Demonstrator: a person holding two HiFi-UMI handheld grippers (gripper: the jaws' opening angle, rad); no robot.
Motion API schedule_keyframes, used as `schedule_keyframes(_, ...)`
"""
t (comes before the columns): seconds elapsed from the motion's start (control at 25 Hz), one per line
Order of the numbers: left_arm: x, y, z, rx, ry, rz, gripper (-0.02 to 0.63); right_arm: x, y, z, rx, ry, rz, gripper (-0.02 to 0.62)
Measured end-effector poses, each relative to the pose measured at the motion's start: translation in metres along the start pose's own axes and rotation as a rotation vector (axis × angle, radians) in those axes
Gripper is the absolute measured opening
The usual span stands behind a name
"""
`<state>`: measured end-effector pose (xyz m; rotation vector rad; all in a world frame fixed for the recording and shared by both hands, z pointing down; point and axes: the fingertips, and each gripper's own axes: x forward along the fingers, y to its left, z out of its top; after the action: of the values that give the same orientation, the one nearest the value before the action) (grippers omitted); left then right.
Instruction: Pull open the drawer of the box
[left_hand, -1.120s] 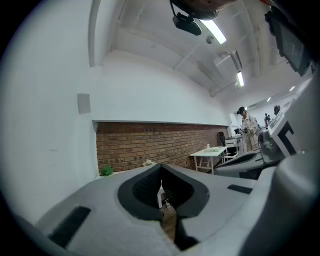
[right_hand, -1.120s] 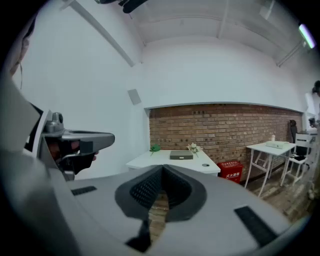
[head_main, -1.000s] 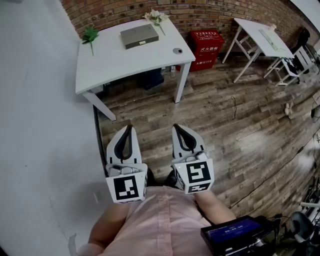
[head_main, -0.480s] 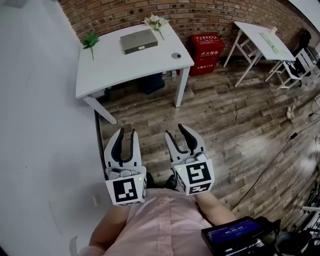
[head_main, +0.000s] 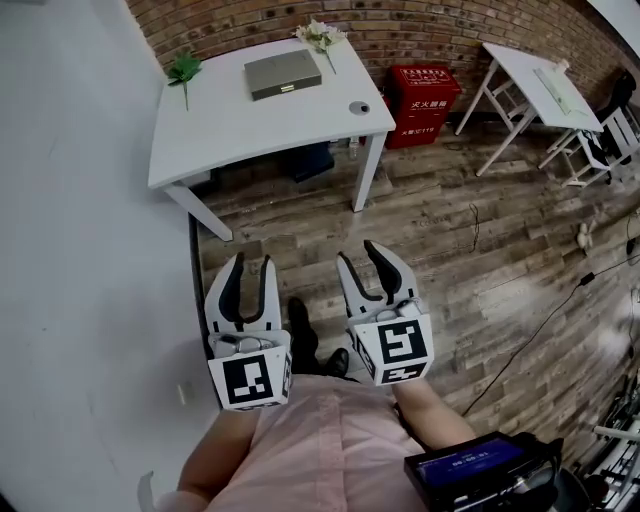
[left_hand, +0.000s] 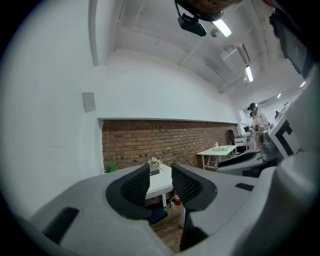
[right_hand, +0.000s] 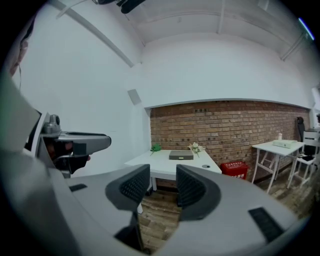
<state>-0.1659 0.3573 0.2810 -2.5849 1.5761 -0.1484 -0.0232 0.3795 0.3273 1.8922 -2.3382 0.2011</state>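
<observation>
A flat grey box (head_main: 283, 74) lies on the white table (head_main: 230, 125) by the brick wall, well ahead of both grippers. It also shows small in the right gripper view (right_hand: 180, 155) and partly in the left gripper view (left_hand: 154, 171). My left gripper (head_main: 252, 262) is held over the wooden floor, near my body. Its jaws have just been opening and stand apart with nothing between them. My right gripper (head_main: 358, 253) hangs beside it; its jaws have also just opened and hold nothing. Both point toward the table.
On the table lie a green sprig (head_main: 183, 70), white flowers (head_main: 322, 35) and a small round object (head_main: 359, 106). A red box (head_main: 424, 88) stands right of the table, and a second white table (head_main: 535, 78) farther right. A white wall (head_main: 80, 250) runs along the left.
Both grippers were shut a second ago and now stand open; the right one opened first, the left one after it. Both have shifted slightly along the floor.
</observation>
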Motion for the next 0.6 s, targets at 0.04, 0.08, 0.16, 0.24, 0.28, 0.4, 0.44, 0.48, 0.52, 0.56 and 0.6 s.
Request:
schedule_keyframes(0.04, 0.006, 0.002, -0.002, -0.001, 0.003, 0.003, 0.146, 0.006, -0.003, 0.0, 0.001, 0.003, 0.002, 0.169)
schedule_keyframes(0.08, 0.013, 0.004, -0.004, -0.002, 0.008, 0.005, 0.146, 0.012, -0.005, -0.001, 0.003, 0.007, 0.004, 0.166)
schedule_keyframes(0.16, 0.028, 0.009, -0.009, -0.004, 0.016, 0.007, 0.146, 0.026, -0.011, -0.004, 0.008, 0.016, 0.005, 0.162)
schedule_keyframes(0.24, 0.048, 0.016, -0.013, -0.005, 0.019, 0.008, 0.146, 0.043, -0.018, -0.007, 0.01, 0.026, 0.004, 0.158)
schedule_keyframes(0.28, 0.058, 0.02, -0.015, -0.006, 0.021, 0.009, 0.146, 0.053, -0.021, -0.008, 0.011, 0.03, 0.004, 0.158)
schedule_keyframes(0.4, 0.092, 0.034, -0.022, -0.01, 0.032, 0.008, 0.146, 0.086, -0.031, -0.009, 0.016, 0.043, 0.004, 0.155)
schedule_keyframes(0.44, 0.103, 0.038, -0.024, -0.01, 0.036, 0.006, 0.146, 0.098, -0.035, -0.009, 0.018, 0.047, 0.003, 0.153)
schedule_keyframes(0.48, 0.116, 0.043, -0.026, -0.01, 0.04, 0.003, 0.146, 0.11, -0.038, -0.009, 0.021, 0.051, 0.001, 0.152)
schedule_keyframes(0.52, 0.127, 0.048, -0.028, -0.01, 0.044, 0.0, 0.146, 0.123, -0.041, -0.009, 0.026, 0.056, -0.001, 0.152)
schedule_keyframes(0.56, 0.139, 0.053, -0.03, -0.009, 0.049, -0.003, 0.146, 0.134, -0.044, -0.009, 0.03, 0.061, -0.003, 0.15)
schedule_keyframes(0.6, 0.15, 0.059, -0.031, -0.009, 0.052, -0.006, 0.146, 0.146, -0.046, -0.008, 0.033, 0.065, -0.004, 0.15)
